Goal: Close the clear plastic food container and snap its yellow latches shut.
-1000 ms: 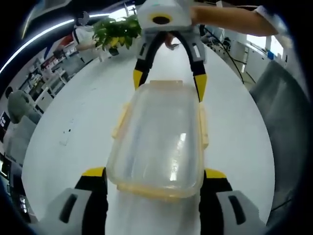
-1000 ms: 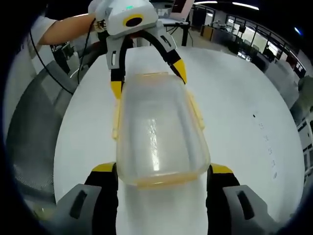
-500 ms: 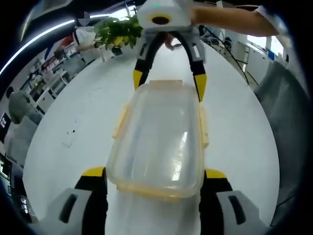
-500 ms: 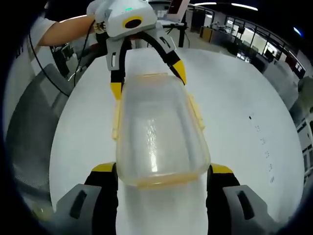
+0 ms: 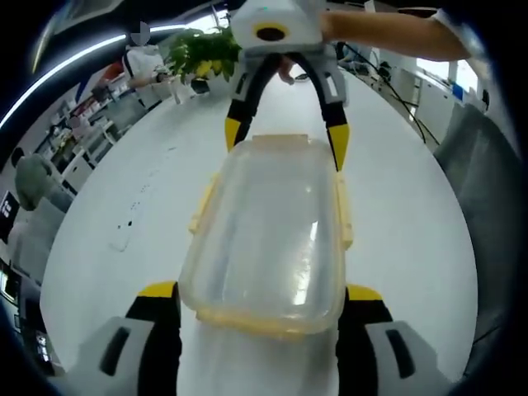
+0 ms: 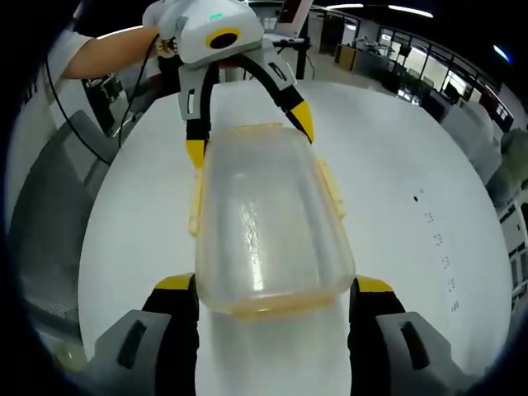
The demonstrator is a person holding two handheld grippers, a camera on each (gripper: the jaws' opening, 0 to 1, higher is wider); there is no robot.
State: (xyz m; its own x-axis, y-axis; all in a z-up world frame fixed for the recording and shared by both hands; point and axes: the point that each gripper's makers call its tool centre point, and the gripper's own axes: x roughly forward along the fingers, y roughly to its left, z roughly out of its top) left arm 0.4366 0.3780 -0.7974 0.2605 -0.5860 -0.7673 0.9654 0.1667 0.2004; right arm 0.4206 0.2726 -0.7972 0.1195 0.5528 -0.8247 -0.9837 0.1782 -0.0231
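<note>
A clear plastic container [image 5: 268, 223] with a yellow rim is held lengthwise between both grippers over the white table. My left gripper [image 5: 260, 297] is shut on its near end in the left gripper view, and my right gripper [image 5: 285, 142] clamps the far end. In the right gripper view the same container [image 6: 260, 223] sits in my right gripper [image 6: 274, 287], with my left gripper [image 6: 250, 136] on the far end. Yellow latches [image 5: 343, 214] [image 6: 330, 190] stick out along the long sides. The lid lies on top.
A round white table [image 5: 124, 206] with small dark marks spreads below. A potted plant [image 5: 198, 54] stands at its far edge. A grey chair [image 5: 487, 165] [image 6: 49, 190] is beside the table. A person's arm [image 5: 396, 33] holds the far gripper.
Both views have swung a little, so the table marks and room have slid. The container stays in the same place between all the jaws.
</note>
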